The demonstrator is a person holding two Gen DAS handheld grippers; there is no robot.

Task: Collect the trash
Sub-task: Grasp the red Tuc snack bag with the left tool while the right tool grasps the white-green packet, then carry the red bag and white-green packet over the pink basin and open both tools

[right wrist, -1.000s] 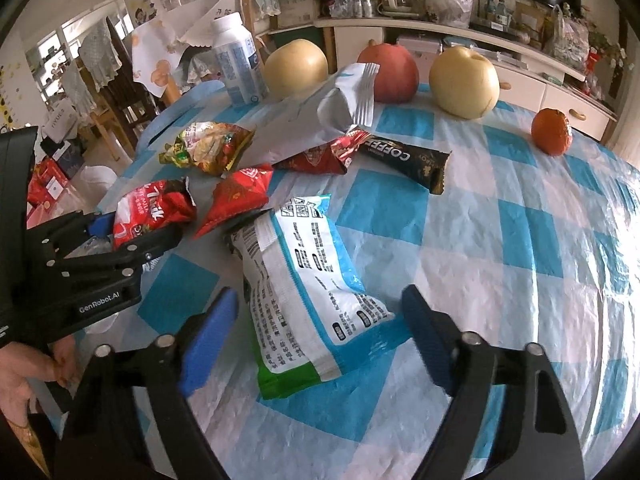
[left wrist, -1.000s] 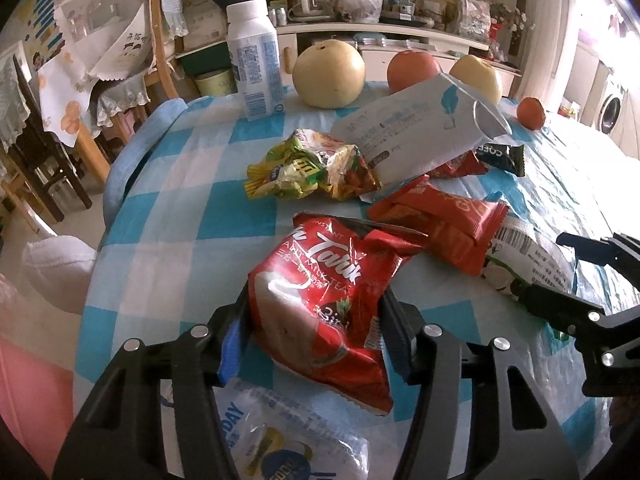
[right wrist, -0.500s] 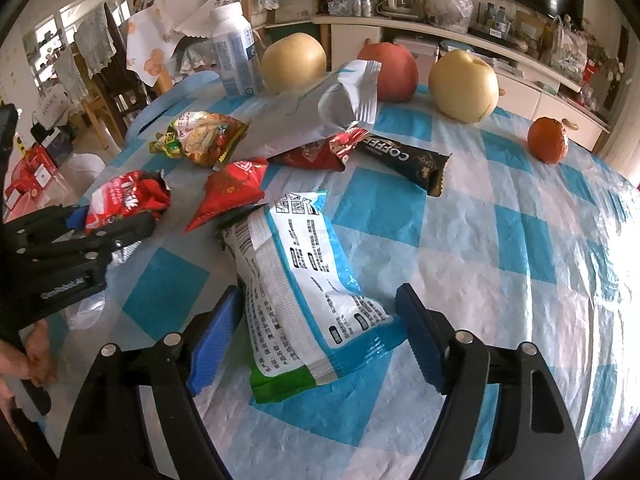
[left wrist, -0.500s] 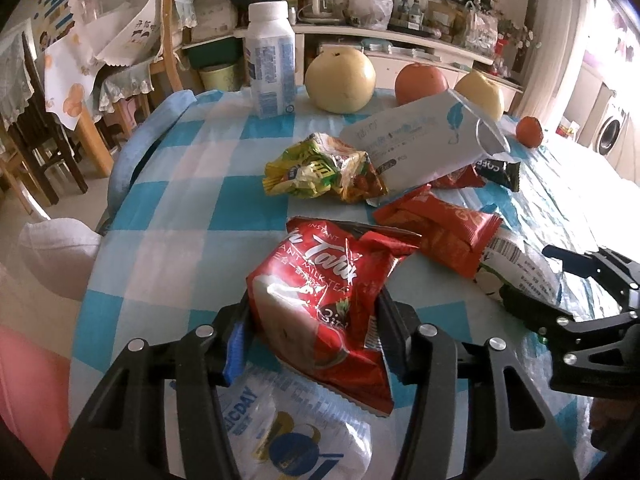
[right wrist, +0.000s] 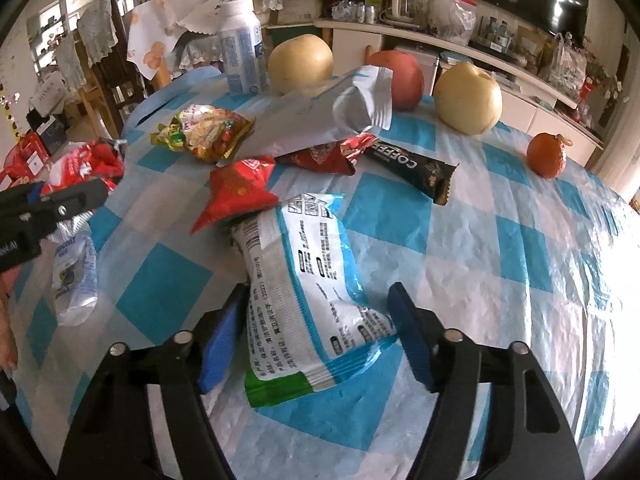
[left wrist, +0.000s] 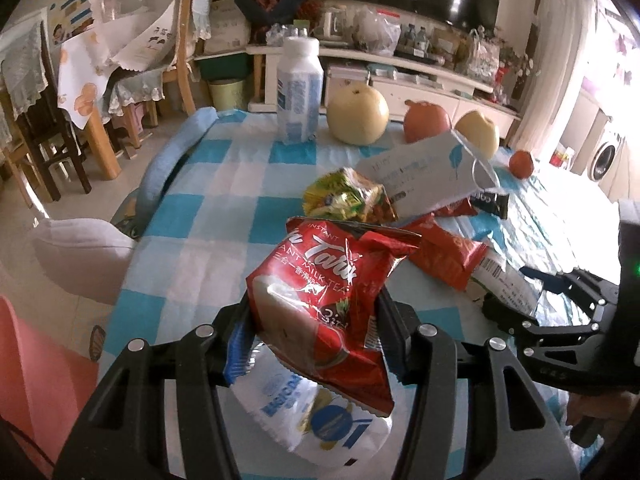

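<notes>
My left gripper [left wrist: 316,340] is shut on a red milk-tea packet [left wrist: 328,280] and holds it above the checked tablecloth [left wrist: 192,216]. Below it lies a clear plastic bag with blue print [left wrist: 320,412]. My right gripper [right wrist: 316,332] points down at a white-and-blue packet [right wrist: 308,280] lying flat. Its jaws are closing, with the packet's near end between the blue pads, which stand at its edges without squeezing it. More trash lies beyond: a small red packet [right wrist: 240,192], a yellow-green wrapper [right wrist: 204,132], a silver pouch [right wrist: 320,116] and a black coffee sachet [right wrist: 412,168].
A white bottle [right wrist: 240,48], two yellow pears [right wrist: 300,64] [right wrist: 468,98], a red apple [right wrist: 400,72] and a small orange [right wrist: 546,156] stand along the table's far side. Chairs [left wrist: 52,120] and a draped table sit past the left edge.
The left gripper has risen and carried the red packet up off the table, so the clear bag beneath shows more. The right jaws have narrowed around the white-and-blue packet.
</notes>
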